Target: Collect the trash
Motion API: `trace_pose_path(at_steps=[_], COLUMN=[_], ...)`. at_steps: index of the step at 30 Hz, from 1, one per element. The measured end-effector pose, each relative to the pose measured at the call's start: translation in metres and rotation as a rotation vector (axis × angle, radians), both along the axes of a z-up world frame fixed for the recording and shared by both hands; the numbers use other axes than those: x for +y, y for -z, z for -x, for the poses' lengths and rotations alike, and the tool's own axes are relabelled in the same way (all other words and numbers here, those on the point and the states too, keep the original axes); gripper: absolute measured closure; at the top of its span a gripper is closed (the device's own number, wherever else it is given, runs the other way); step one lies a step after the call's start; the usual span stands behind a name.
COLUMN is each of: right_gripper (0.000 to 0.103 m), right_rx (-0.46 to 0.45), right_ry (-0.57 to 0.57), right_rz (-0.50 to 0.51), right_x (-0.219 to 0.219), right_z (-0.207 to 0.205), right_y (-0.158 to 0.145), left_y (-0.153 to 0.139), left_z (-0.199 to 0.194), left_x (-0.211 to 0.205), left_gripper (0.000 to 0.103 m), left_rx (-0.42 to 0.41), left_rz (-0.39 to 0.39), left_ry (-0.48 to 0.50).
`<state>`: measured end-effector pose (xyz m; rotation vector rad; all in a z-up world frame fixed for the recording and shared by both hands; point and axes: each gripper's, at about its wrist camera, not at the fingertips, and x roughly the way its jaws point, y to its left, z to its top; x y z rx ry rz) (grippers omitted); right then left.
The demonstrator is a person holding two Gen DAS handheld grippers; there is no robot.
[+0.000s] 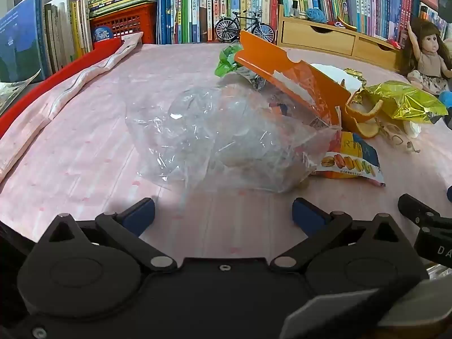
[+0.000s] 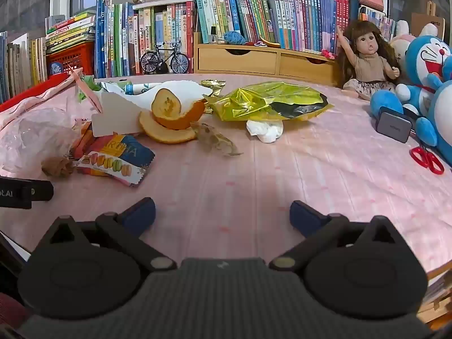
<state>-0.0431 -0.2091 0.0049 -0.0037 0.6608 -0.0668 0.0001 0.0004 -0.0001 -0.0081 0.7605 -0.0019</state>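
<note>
- Lying loose on the pink cloth, the trash looks uncollected: orange peel, macaron wrapper, yellow foil bag, tissue, orange card.
- A clear bag sits crumpled among it, filmy and limp; some scraps may show through it, though that is hard to tell.
- Left gripper hangs just before the clear bag, jaws spread, gripping nothing.
- Right gripper is likewise spread and empty, short of the litter.
- Nearly everything seems left to do.

Pink tablecloth with faint stripes; clear plastic bag; orange peel; shiny yellow-green wrapper; macaron-printed packet; red scissors; blue-and-white plush.
</note>
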Motion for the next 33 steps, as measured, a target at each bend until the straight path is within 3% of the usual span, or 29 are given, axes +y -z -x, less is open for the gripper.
trace_pose_path(at_steps=[33], right_gripper=[0.0], right_rx=[0.016], right_ry=[0.001], right_rz=[-0.007], right_x=[-0.0002], right_z=[-0.003], right_y=[-0.001], left_y=[0.0014], left_z=[-0.004], left_x=[-0.0004], left_gripper=[0.0], left_rx=[0.015], left_rz=[-0.017], left_ry=[0.013])
